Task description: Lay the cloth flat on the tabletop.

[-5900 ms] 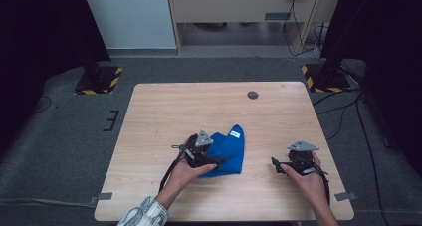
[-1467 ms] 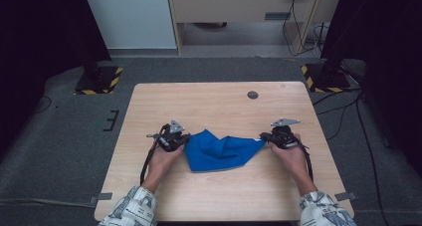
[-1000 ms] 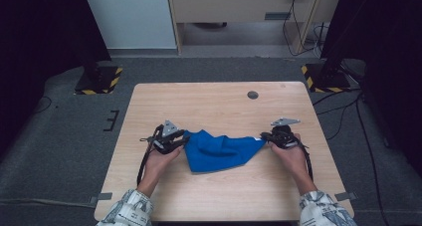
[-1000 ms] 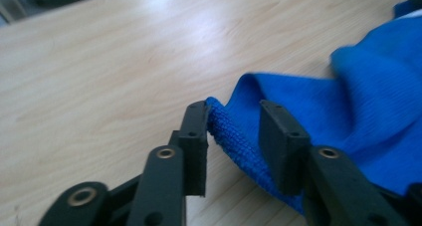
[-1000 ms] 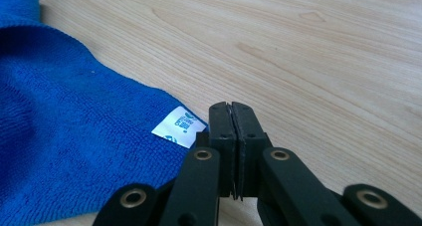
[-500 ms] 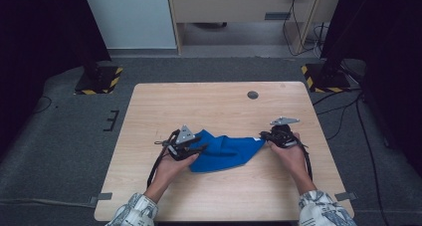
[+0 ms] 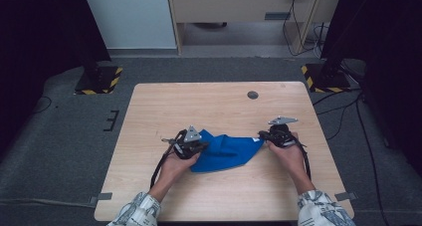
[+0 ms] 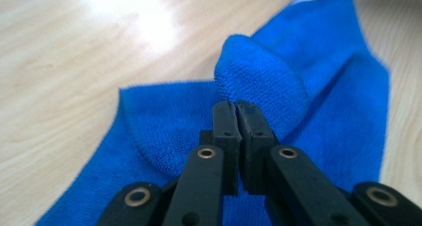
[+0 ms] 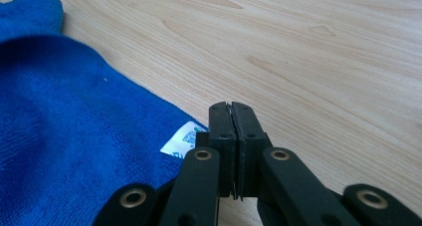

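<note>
Where it lies: blue cloth (image 7: 226, 151) mid-worktop (image 7: 219, 104), between both grippers.
Room: grey floor (image 7: 64, 131), dark stands at the far corners.
Left gripper (image 7: 199, 147): fingers just closed, pinching a raised cloth fold.
Right gripper (image 7: 263, 138): fingers closed on the cloth's tagged corner; the pinch itself is hidden.
Free space: bare wood all round.

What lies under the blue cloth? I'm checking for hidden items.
The blue cloth lies on the wooden table. Whatever its folds cover cannot be seen.
</note>
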